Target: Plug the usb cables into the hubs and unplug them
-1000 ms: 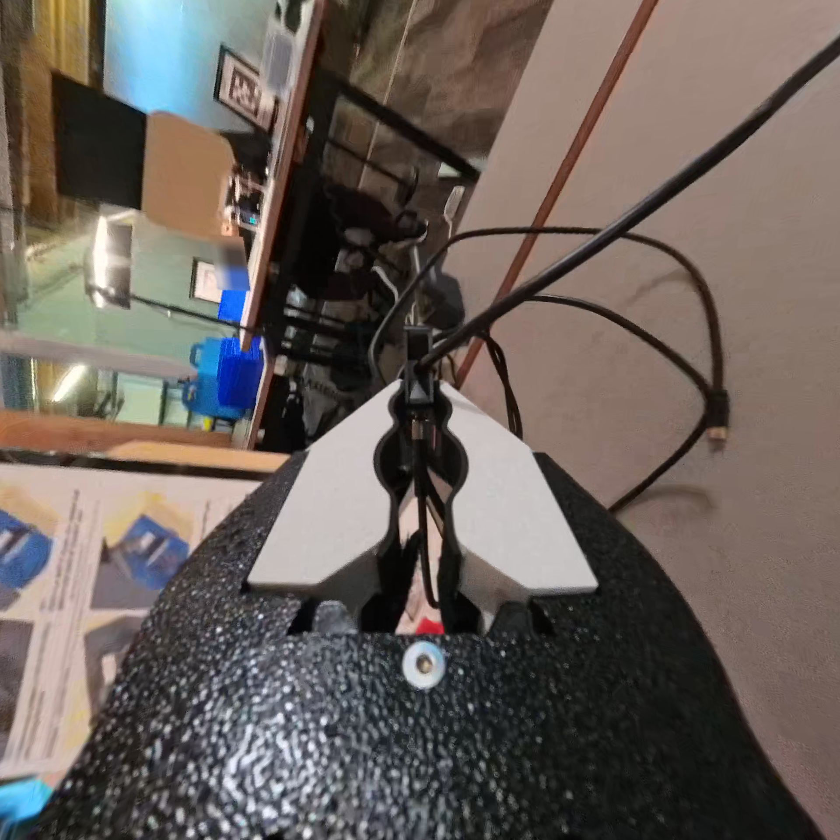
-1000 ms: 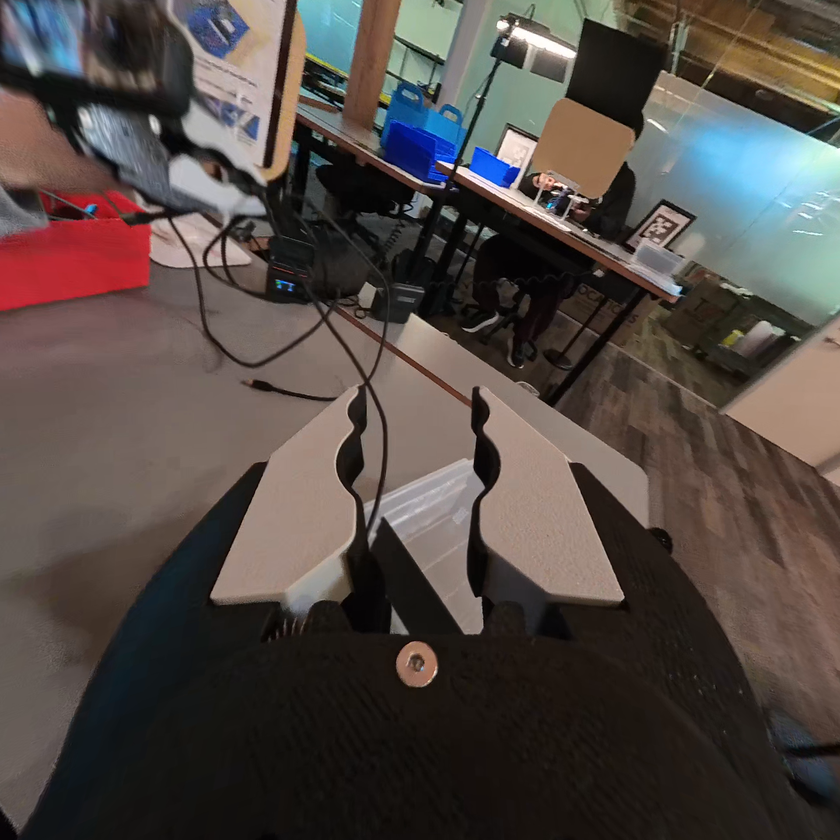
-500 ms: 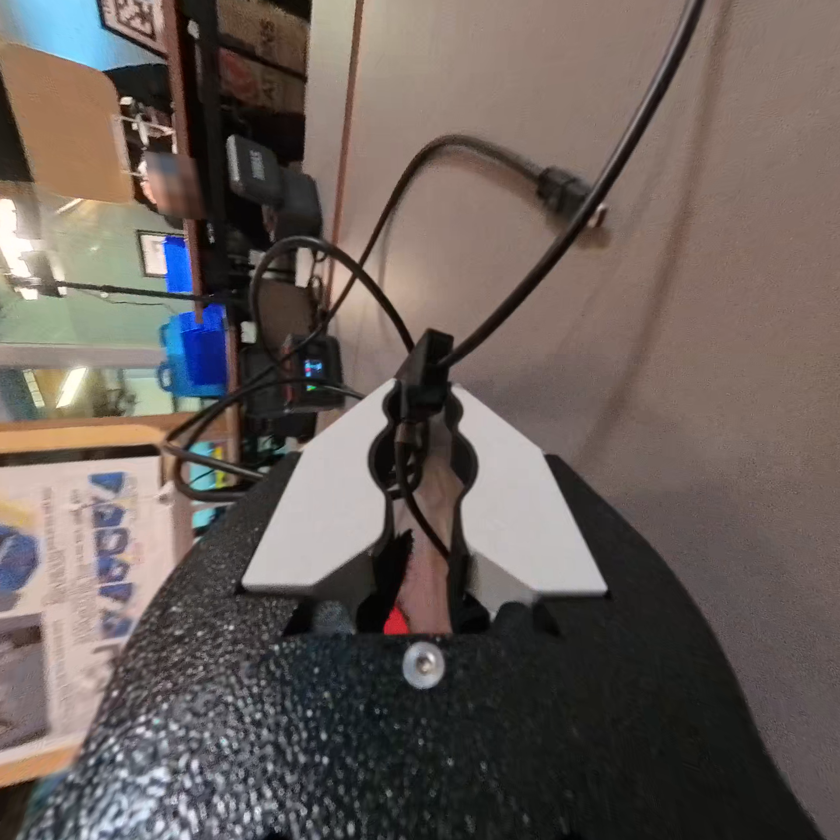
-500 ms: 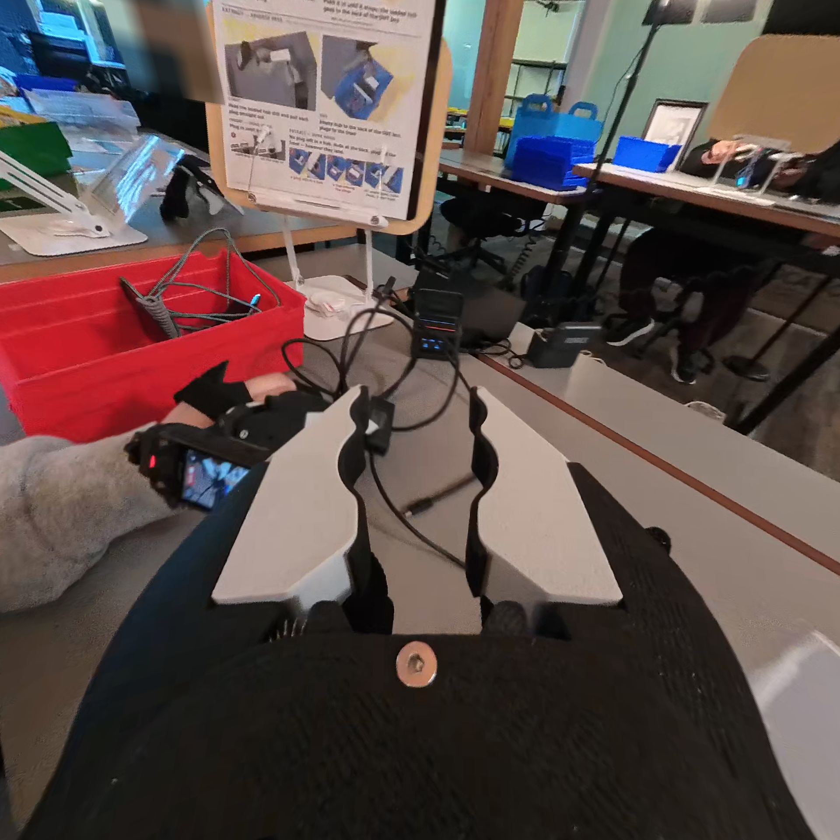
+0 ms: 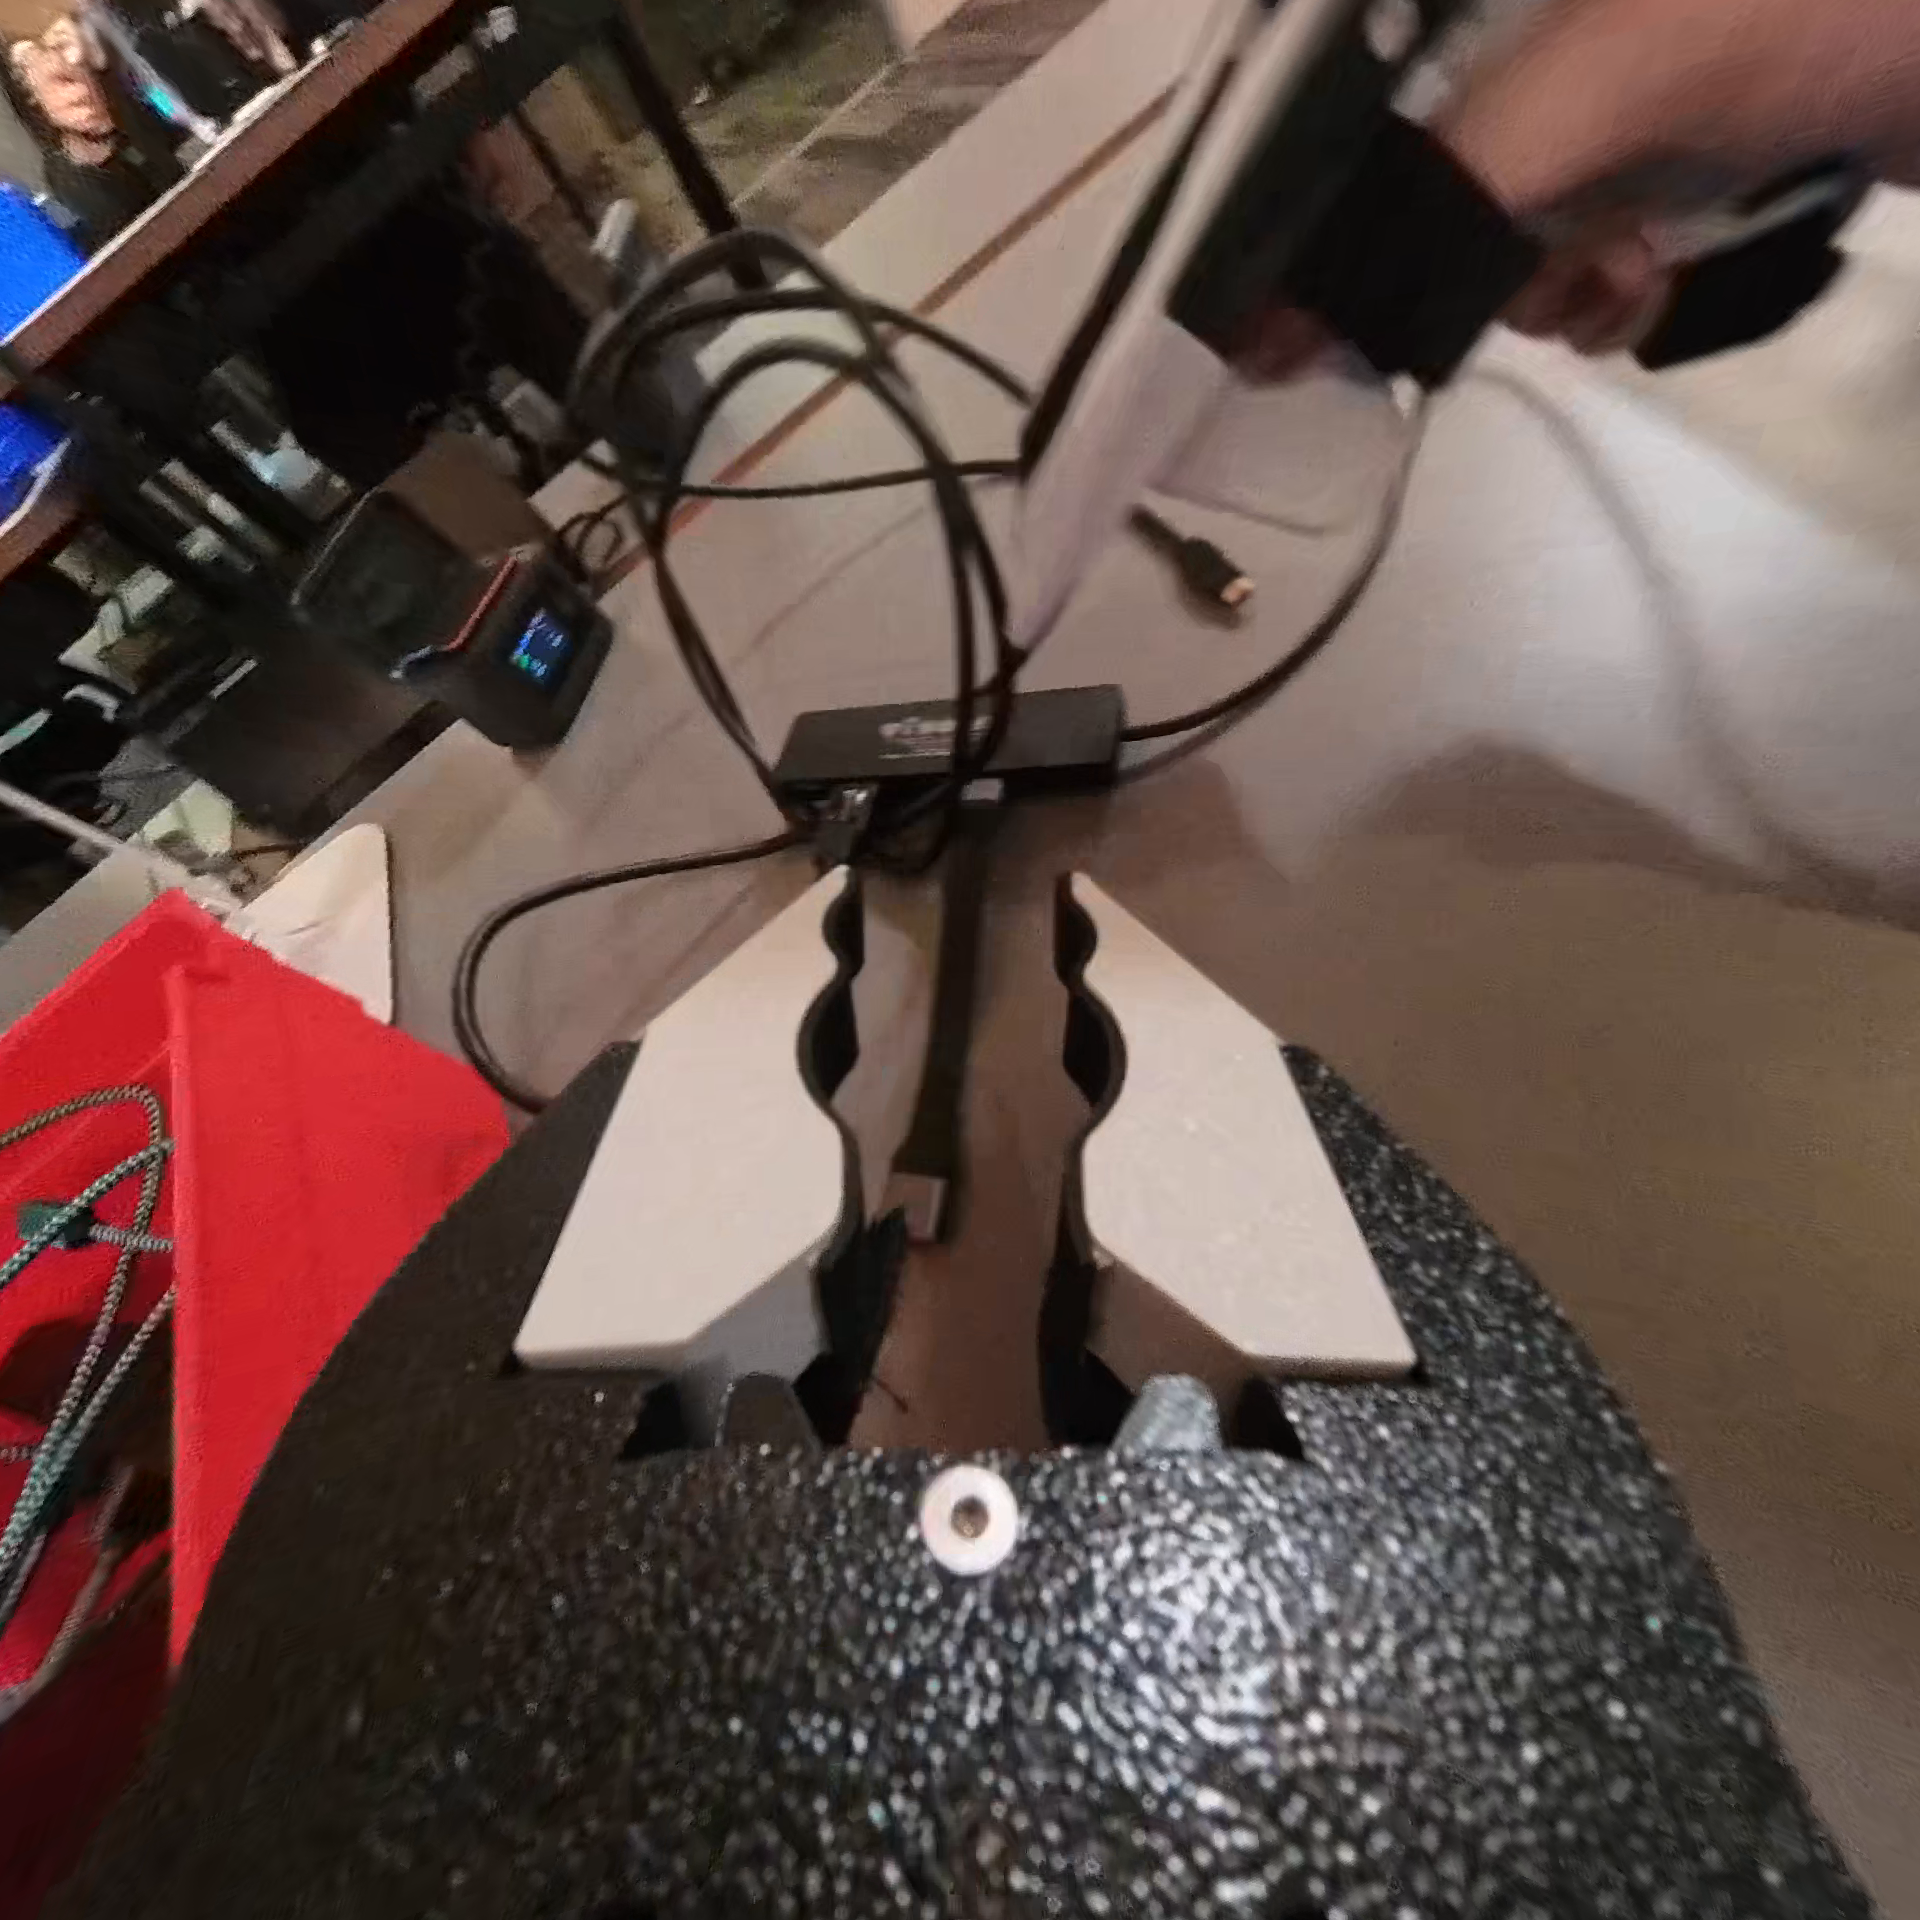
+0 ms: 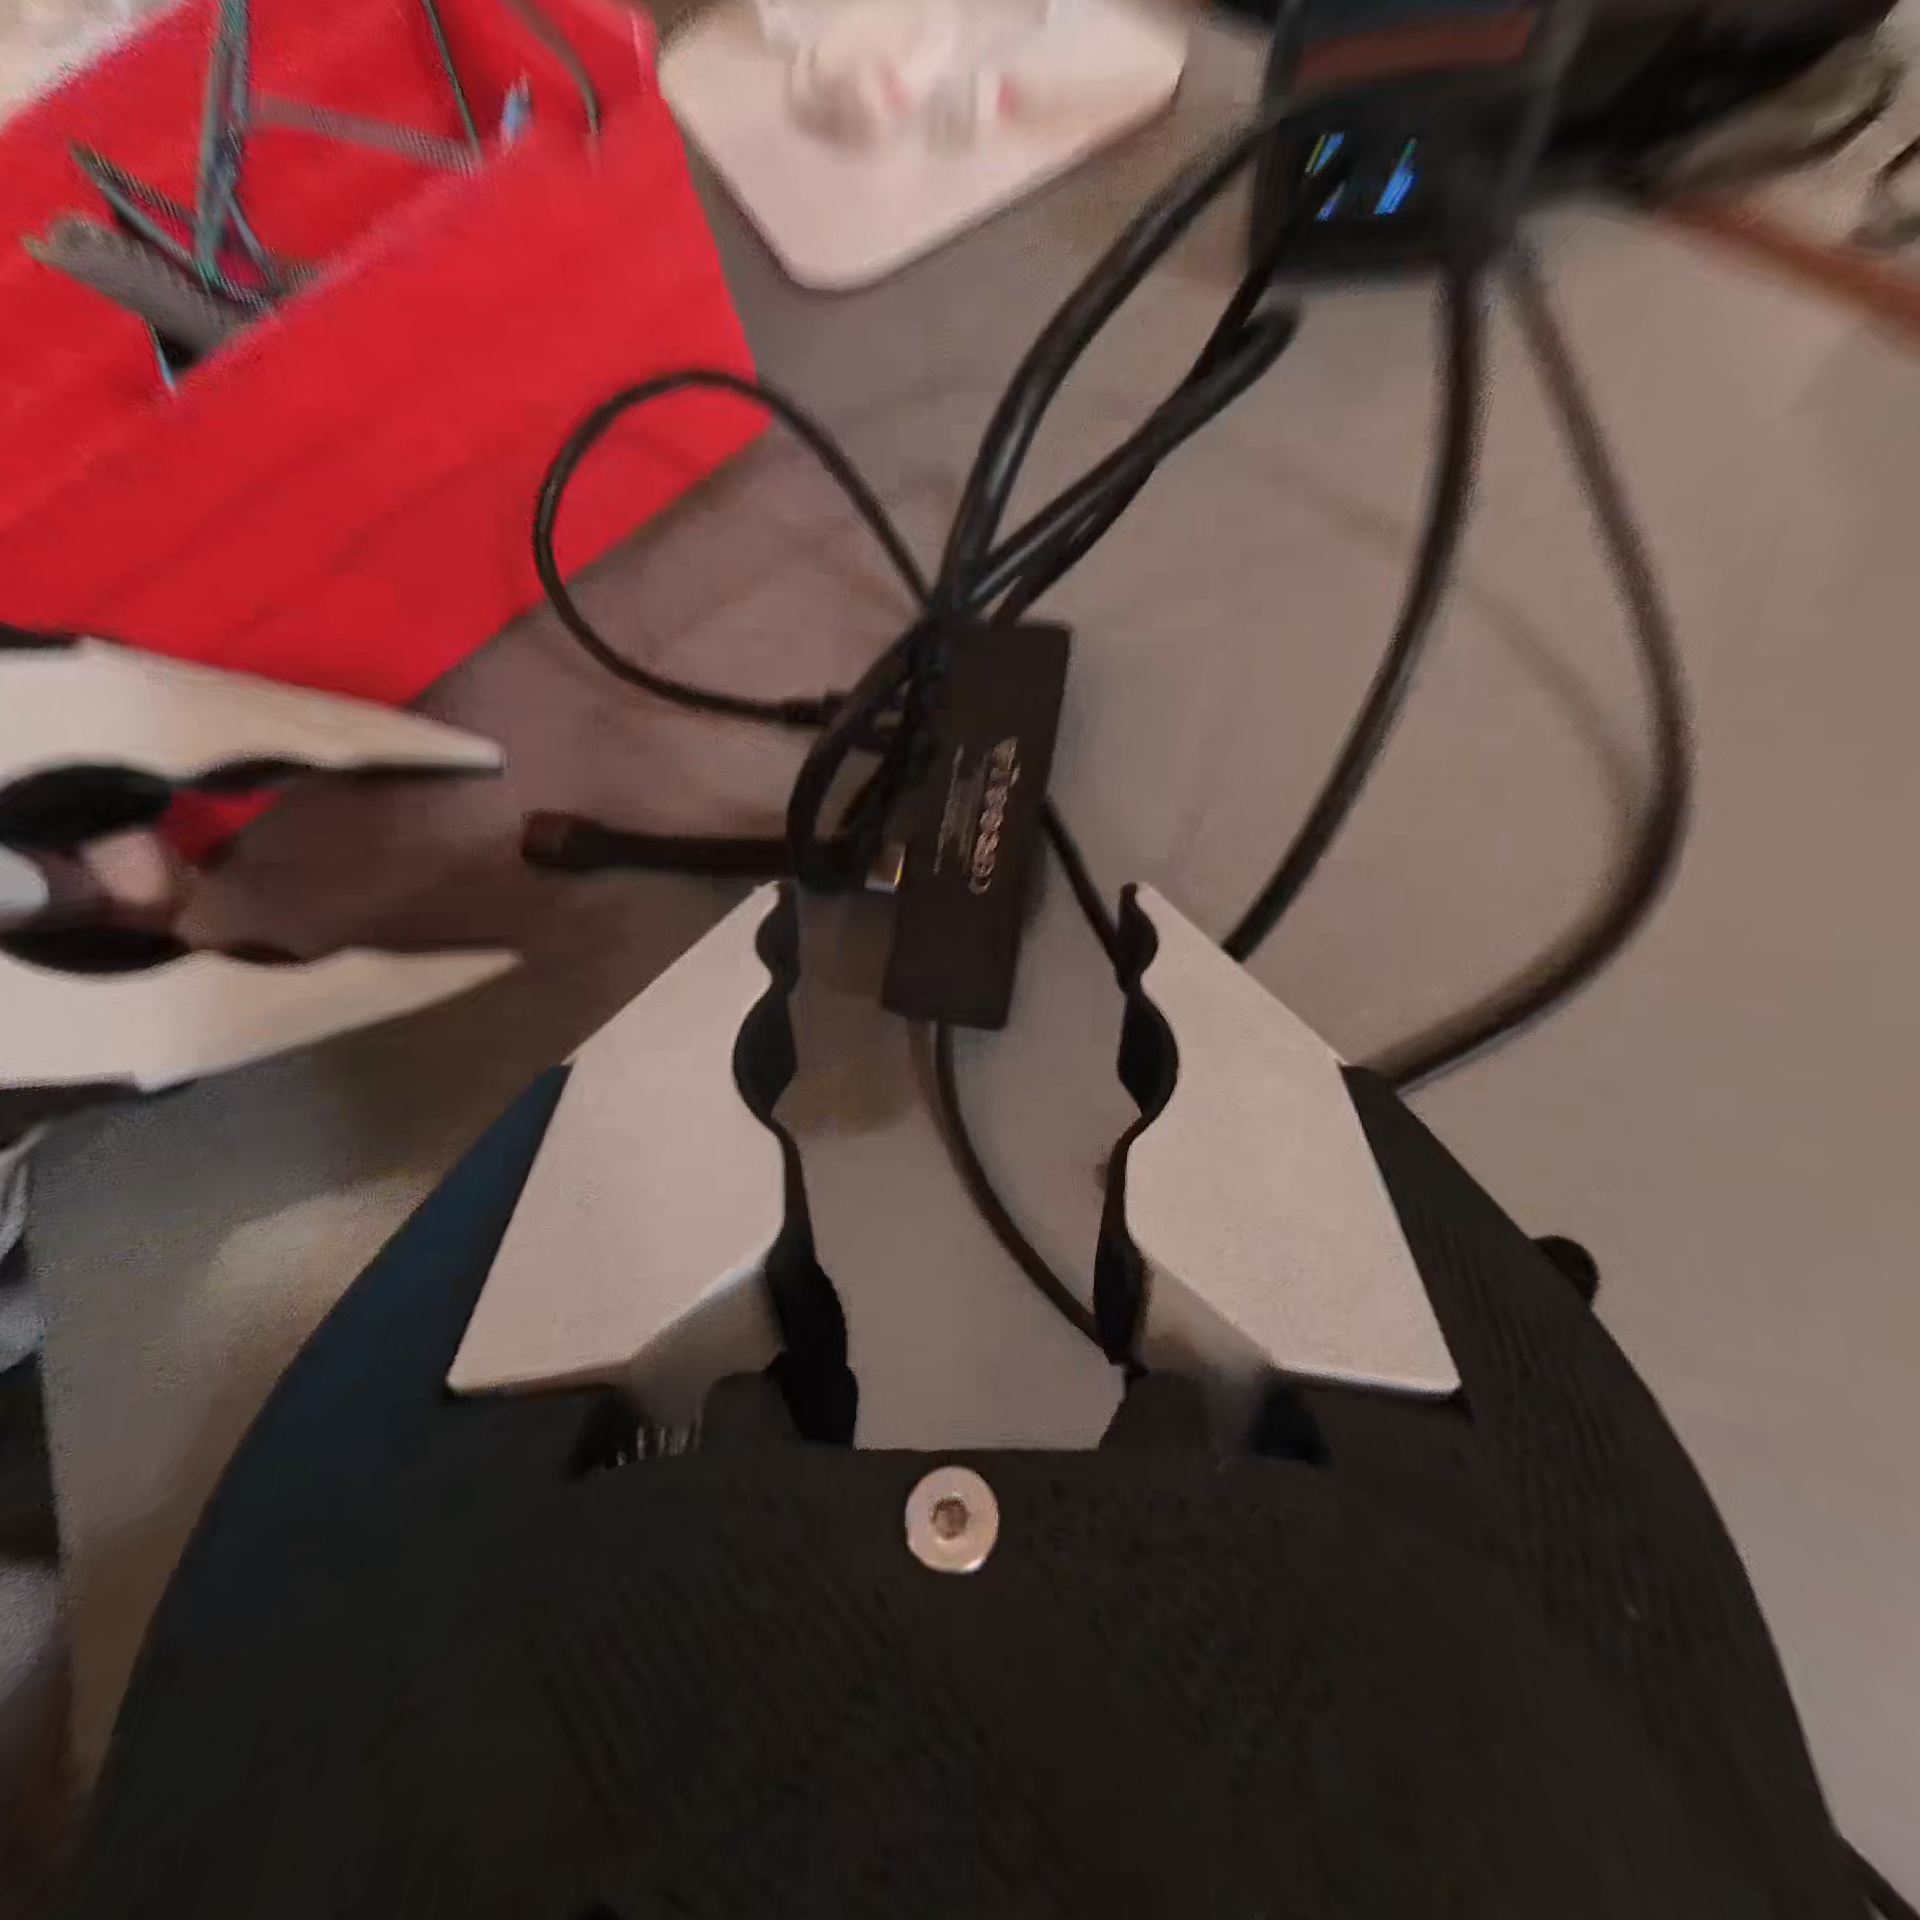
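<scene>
Both claws are being held spread and empty: the left gripper [image 5: 958, 894] faces the black USB hub [image 5: 951, 740], apparently to reach its plugs, while the right gripper [image 6: 956, 904] straddles the hub's end, apparently to brace it.

1. Black cables [image 6: 1049, 488] loop over the hub [image 6: 982, 821], blocking approach from beyond.
2. Red bin [image 6: 343, 436] bounds the left.
3. Bare table [image 6: 1662, 1195] lies open on the right.
</scene>
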`<state>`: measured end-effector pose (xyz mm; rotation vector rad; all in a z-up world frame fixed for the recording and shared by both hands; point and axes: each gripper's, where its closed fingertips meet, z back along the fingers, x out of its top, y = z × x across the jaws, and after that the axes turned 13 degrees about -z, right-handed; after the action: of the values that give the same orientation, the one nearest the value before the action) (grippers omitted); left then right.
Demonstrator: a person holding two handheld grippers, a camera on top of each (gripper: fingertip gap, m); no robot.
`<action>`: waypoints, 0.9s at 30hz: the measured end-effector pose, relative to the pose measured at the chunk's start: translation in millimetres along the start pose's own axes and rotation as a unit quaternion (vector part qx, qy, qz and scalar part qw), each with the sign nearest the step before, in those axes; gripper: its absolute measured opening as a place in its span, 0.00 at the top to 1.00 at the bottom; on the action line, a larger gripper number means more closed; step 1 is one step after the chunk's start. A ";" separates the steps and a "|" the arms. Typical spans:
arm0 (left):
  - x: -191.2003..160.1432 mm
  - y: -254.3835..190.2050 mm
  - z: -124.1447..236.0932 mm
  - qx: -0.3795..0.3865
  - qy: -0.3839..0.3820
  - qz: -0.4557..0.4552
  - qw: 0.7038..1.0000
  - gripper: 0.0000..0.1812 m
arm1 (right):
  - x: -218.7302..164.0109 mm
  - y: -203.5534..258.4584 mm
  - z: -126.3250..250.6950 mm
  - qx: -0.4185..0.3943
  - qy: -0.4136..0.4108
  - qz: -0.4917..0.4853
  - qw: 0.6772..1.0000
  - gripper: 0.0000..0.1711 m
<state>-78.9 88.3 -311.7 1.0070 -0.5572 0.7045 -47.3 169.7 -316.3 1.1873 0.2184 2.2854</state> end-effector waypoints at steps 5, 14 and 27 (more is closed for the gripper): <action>-10.2 33.4 -23.1 0.018 0.003 0.070 0.997 0.83 | -36.7 -9.5 -36.8 -0.035 0.074 0.052 0.995 0.58; 7.2 64.7 -53.5 -0.041 -0.047 0.149 0.987 0.90 | -35.5 -15.6 -44.0 -0.053 0.061 0.122 0.989 0.73; 13.8 6.8 -78.0 -0.366 0.056 -0.034 0.928 0.80 | -12.2 5.8 -1.3 -0.109 -0.087 0.472 0.870 0.82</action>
<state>-67.3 164.3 -331.9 0.2819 -0.6154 0.4264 -45.1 158.4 -323.5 1.5758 -0.8581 2.8359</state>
